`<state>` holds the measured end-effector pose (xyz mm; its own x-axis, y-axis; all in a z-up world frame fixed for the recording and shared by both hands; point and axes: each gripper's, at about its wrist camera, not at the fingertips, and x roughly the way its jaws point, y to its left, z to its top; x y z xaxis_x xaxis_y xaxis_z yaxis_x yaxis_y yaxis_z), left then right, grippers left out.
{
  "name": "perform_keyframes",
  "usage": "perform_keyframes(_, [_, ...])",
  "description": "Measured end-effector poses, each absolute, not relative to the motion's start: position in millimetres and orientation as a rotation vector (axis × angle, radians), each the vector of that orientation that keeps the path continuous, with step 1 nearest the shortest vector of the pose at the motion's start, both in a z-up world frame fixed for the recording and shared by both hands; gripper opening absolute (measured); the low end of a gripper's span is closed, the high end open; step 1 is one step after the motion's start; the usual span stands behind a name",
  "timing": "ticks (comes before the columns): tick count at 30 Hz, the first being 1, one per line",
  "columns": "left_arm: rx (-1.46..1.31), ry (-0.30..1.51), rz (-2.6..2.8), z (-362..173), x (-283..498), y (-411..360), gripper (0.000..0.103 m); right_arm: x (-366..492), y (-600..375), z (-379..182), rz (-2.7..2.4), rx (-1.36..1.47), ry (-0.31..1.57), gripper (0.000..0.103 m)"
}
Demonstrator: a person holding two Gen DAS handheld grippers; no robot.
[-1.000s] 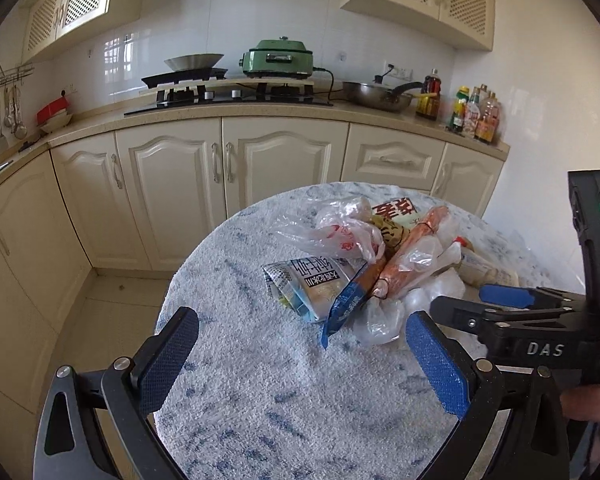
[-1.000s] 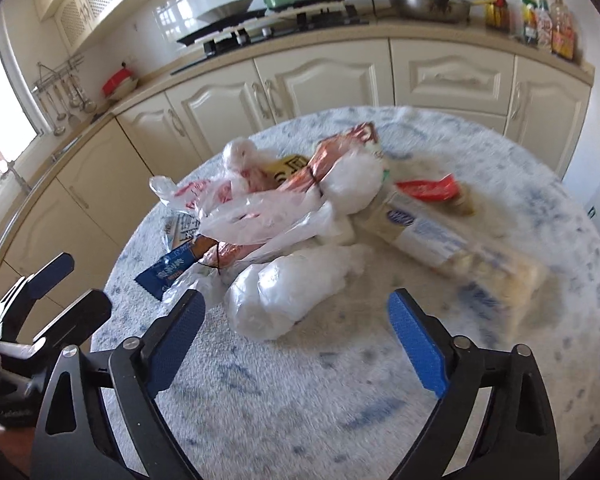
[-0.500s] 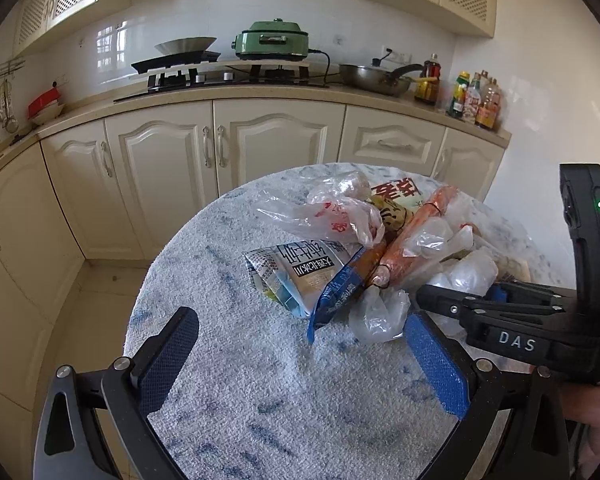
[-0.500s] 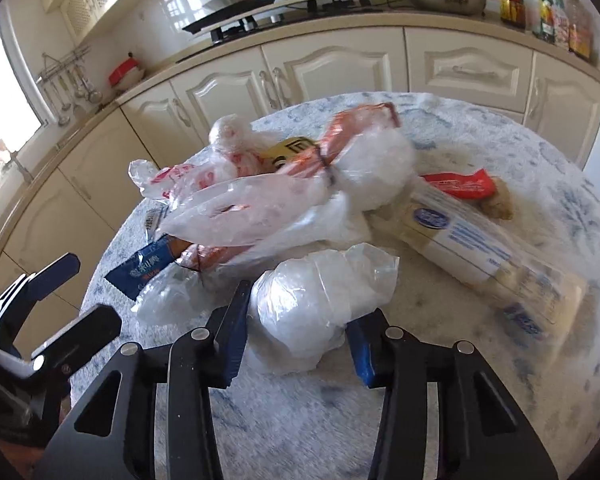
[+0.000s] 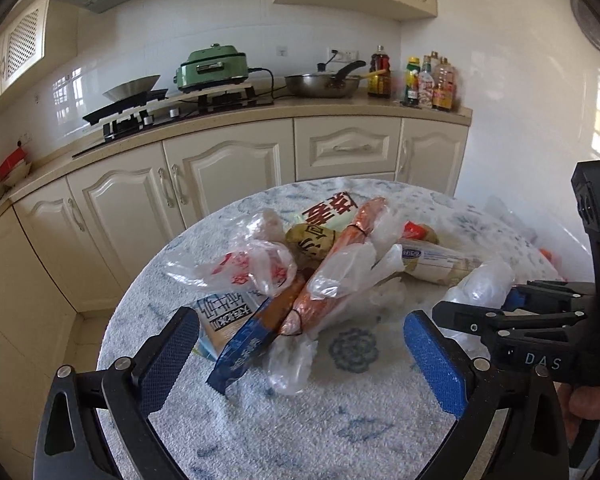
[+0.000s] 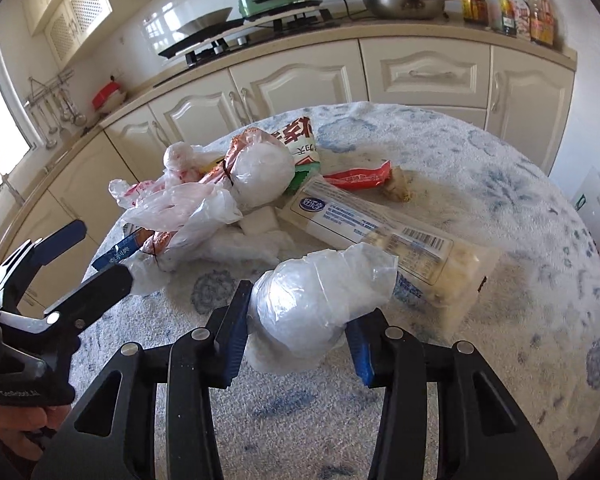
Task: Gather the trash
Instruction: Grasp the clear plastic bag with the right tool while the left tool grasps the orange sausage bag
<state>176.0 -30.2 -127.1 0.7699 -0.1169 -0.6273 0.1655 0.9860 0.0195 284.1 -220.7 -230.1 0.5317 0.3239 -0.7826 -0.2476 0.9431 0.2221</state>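
Plastic bundle (image 6: 312,312) pinched in right gripper (image 6: 296,340).

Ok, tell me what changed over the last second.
The right gripper moved in, closed on the white plastic bundle and lifted it slightly. The left gripper stayed open but moved closer to the trash pile, which otherwise lies unchanged on the table.
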Motion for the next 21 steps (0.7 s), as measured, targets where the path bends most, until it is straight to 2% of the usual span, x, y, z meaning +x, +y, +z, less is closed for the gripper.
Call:
perform_keyframes(4, [0.15,0.684,-0.175,-133,197,-48,0.1,281,-227,-230,0.344,0.103,0.945,0.044])
perform_keyframes(7, [0.201,0.692,-0.185,-137,222,-62,0.096,282,-238,-231,0.319,0.113,0.943,0.044])
perform_keyframes(11, [0.267,0.761,-0.247,-154,256,-84,0.069,281,-249,-228,0.307,0.136,0.938,0.044])
perform_keyframes(13, [0.264,0.781,-0.269,-158,270,-90,0.05,280,-254,-226,0.304,0.144,0.935,0.044])
perform_keyframes(14, [0.249,0.788,-0.274,-159,274,-90,0.036,279,-256,-224,0.299,0.144,0.932,0.044])
perform_keyframes(18, [0.1,0.788,-0.318,-149,280,-67,0.027,275,-264,-221,0.292,0.15,0.927,0.044])
perform_keyframes(21, [0.052,0.769,-0.311,-147,269,-55,0.025,270,-267,-220,0.292,0.154,0.926,0.044])
